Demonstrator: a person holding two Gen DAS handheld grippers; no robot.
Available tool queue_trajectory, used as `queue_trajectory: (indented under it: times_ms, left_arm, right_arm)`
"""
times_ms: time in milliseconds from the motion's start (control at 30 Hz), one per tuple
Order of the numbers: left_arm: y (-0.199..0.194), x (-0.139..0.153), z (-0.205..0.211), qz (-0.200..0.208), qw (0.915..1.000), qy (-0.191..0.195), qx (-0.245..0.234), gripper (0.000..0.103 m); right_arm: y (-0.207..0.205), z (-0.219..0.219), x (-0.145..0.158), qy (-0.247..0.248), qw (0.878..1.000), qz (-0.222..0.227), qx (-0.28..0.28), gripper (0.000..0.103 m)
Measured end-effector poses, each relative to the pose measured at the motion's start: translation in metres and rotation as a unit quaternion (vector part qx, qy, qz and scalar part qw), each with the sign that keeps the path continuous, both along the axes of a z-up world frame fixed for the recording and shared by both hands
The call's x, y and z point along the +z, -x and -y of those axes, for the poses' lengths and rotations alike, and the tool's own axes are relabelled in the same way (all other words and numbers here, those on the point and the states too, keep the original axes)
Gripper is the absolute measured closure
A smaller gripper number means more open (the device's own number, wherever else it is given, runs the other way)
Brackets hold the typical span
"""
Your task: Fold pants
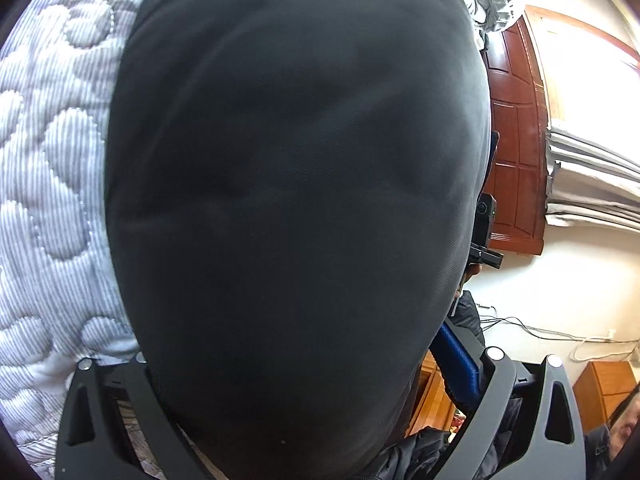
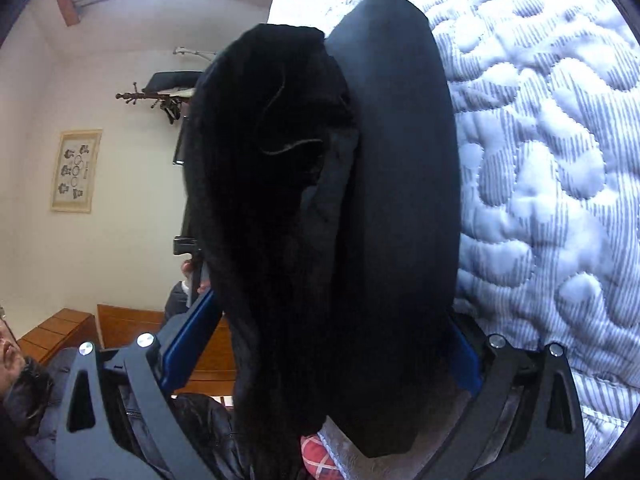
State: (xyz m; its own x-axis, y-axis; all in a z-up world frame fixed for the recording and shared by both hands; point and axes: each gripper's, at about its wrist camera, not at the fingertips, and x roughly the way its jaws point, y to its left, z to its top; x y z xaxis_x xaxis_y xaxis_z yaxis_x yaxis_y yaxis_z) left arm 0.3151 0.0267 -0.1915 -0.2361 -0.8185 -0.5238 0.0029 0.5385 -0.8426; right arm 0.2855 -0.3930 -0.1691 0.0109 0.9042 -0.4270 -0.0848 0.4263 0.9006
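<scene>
pants [image 2: 328, 240] between hand-held gripper [image 2: 320, 352] fingers

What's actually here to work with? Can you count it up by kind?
Pants: 1, black
Quilt: 1, white and grey
Grippers: 2, the left gripper and the right gripper, each with black cloth between its fingers
Total: 4

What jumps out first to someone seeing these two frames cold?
The black pants fill nearly the whole left wrist view, hanging right in front of the lens over the quilted bedspread. In the right wrist view the same dark fabric bunches in thick folds between the blue-padded fingers of the right gripper. A red-brown wooden door stands behind.
</scene>
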Motion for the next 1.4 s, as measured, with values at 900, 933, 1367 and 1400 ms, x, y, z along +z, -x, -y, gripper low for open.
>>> queue_trajectory:
  times_ms: [900, 933, 1367, 1400]
  left_arm:
    - [0.005, -0.001, -0.022, 0.001, 0.9994, -0.019, 0.028, 0.036]
    - [0.005, 0.000, -0.025, 0.001, 0.9994, -0.017, 0.031, 0.040]
    - [0.009, 0.024, -0.033, 0.057, 0.9965, 0.036, 0.048, 0.073]
    - [0.010, 0.029, -0.031, 0.062, 0.9960, 0.042, 0.050, 0.073]
  right_arm:
    - [0.015, -0.022, 0.027, 0.061, 0.997, 0.037, -0.019, 0.054]
    - [0.017, -0.025, 0.031, 0.067, 0.997, 0.045, -0.020, 0.057]
    - [0.036, -0.049, 0.067, 0.091, 0.990, 0.099, -0.040, 0.068]
    - [0.037, -0.047, 0.070, 0.090, 0.990, 0.102, -0.042, 0.068]
